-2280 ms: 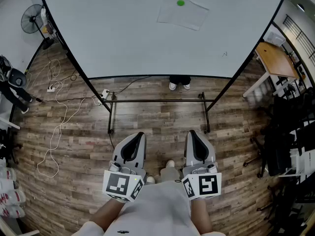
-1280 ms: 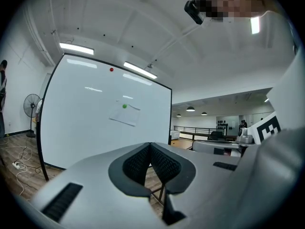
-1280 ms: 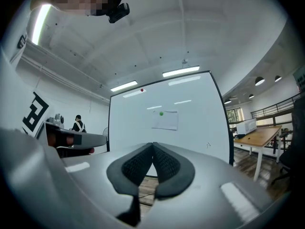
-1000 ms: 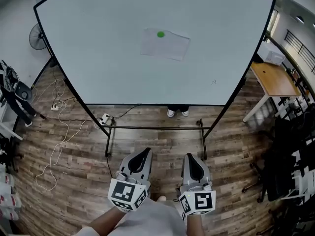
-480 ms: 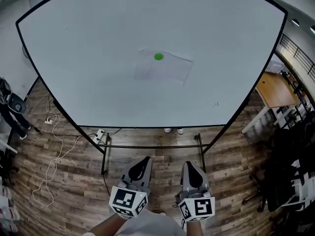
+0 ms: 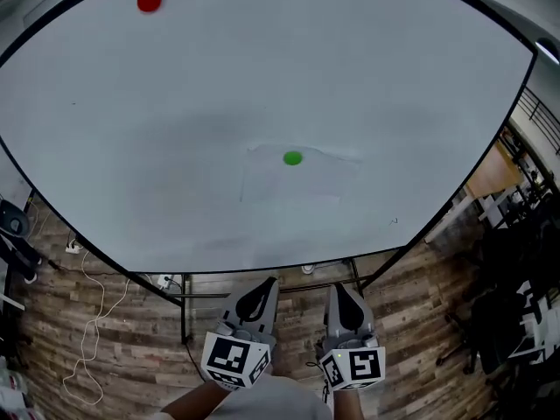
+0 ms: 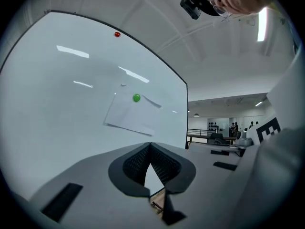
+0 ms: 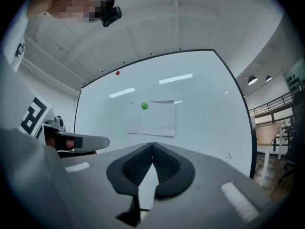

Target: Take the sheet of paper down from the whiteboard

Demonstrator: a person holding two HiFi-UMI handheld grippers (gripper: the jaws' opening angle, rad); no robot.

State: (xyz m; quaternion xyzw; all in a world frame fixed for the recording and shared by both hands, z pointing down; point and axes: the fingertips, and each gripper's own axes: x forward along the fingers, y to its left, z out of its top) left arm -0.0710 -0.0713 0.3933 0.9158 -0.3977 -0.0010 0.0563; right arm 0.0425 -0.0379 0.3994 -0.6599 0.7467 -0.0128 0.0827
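Mostly whiteboard [image 6: 175, 103] — sheet of paper [image 6: 289, 182] central, red magnet [image 6: 149, 0] at eleven o'clock. Left gripper [image 6: 260, 294] and right gripper [image 6: 343, 297] sit closed, empty, over plank floor [image 6: 105, 339].

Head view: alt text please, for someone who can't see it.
A sheet of paper hangs on the whiteboard, pinned by a green magnet; a red magnet sits upper left. Below, the left gripper and right gripper point at it, both shut and empty.
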